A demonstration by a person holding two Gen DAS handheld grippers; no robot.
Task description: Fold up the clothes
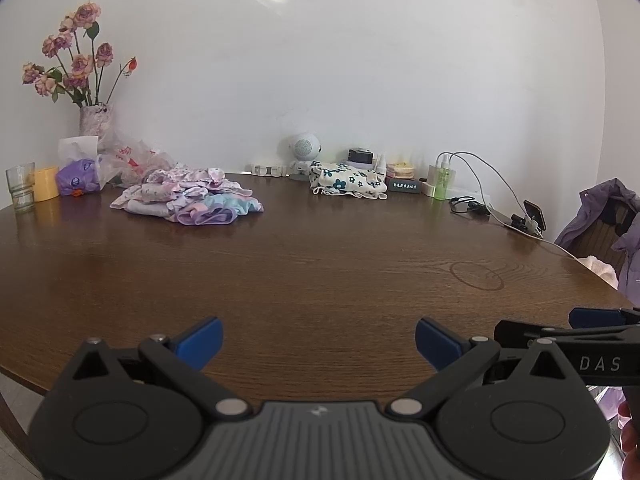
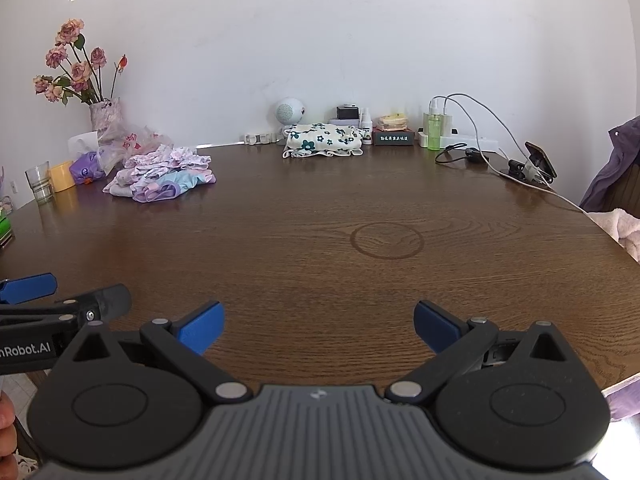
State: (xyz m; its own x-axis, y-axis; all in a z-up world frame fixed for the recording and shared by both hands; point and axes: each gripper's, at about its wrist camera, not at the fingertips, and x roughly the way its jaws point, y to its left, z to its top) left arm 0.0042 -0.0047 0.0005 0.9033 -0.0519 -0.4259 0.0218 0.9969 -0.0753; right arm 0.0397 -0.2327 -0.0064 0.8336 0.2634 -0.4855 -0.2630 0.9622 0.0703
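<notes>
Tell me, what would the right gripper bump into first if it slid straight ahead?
Probably nothing soon. The right gripper is open above bare table. Straight ahead, the flowered cloth by the wall looks first, though depth is hard to judge.

Pastel floral clothes [image 1: 188,196], brown table [image 1: 320,272]

The right gripper [image 2: 318,326] hung over the near edge of the dark brown wooden bench [image 2: 320,220], its blue-tipped fingers [image 2: 202,326] spread wide with nothing between them. A loose pile of pink, lilac and pale blue clothes [image 2: 160,174] lay far left, and a folded cream cloth with dark flowers [image 2: 324,140] rested near the white wall [image 2: 320,40]. The left gripper [image 2: 28,286] showed at the left edge.
</notes>
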